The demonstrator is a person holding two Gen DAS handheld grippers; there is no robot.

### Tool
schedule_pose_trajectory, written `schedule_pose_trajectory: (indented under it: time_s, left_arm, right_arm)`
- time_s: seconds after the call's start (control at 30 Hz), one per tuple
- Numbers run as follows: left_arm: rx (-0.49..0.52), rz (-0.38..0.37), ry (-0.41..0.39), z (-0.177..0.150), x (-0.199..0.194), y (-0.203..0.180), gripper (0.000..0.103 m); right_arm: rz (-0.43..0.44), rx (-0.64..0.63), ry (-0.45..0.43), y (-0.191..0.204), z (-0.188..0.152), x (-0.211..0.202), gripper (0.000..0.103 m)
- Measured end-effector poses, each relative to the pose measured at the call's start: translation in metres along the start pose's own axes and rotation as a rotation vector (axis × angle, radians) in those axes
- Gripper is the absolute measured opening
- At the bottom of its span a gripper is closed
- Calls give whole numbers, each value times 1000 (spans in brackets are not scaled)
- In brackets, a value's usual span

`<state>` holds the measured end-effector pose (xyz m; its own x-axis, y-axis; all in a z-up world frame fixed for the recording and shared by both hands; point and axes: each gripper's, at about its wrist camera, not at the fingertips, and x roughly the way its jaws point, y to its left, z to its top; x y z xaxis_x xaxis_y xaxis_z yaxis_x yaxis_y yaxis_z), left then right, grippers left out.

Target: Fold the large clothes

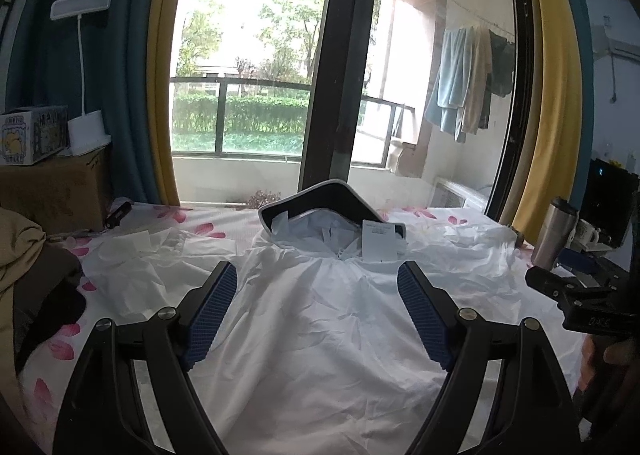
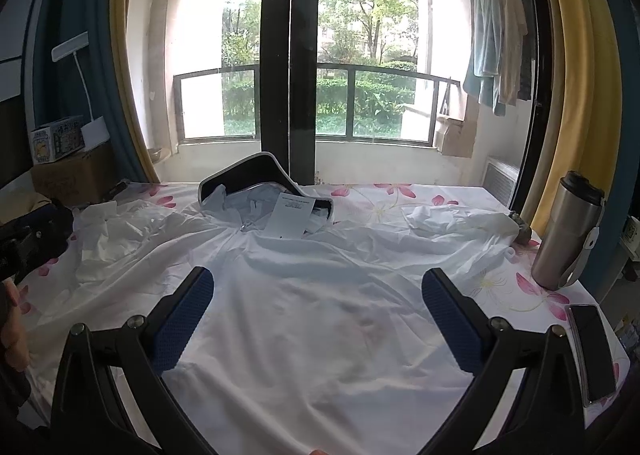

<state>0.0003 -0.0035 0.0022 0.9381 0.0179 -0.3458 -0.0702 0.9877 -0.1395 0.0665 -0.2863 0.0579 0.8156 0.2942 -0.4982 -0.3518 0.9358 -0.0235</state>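
Note:
A large white hooded jacket [image 1: 320, 319] lies spread flat on the floral-sheeted table, front up, sleeves out to both sides. Its dark-lined brimmed hood [image 1: 320, 199] stands up at the far end with a white paper tag [image 1: 378, 241] beside the collar. It also shows in the right wrist view [image 2: 320, 295], with hood [image 2: 248, 171] and tag [image 2: 290, 217]. My left gripper [image 1: 318, 275] is open and empty above the jacket's chest. My right gripper [image 2: 318, 281] is open and empty above the jacket's body. The right gripper's body shows at the left wrist view's right edge [image 1: 576, 303].
A steel tumbler [image 2: 568, 231] stands at the table's right edge, with a phone [image 2: 592, 351] nearer me. Cardboard boxes [image 1: 52, 191], a lamp [image 1: 86, 131] and piled dark and tan clothes [image 1: 28, 275] are on the left. A glass window wall lies beyond.

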Motion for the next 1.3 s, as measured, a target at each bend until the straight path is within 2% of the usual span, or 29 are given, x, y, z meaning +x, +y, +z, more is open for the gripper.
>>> schedule_pose_trajectory:
  time_s: [1.07,1.3]
  left_arm:
    - [45,-3,-12,3,0,-15,85]
    - [60,-10,14,6,11,-18,85]
  right_arm:
    - [-12,2,1,-9,-1,0,103]
    - [-15,9,7,-15,0,5,103]
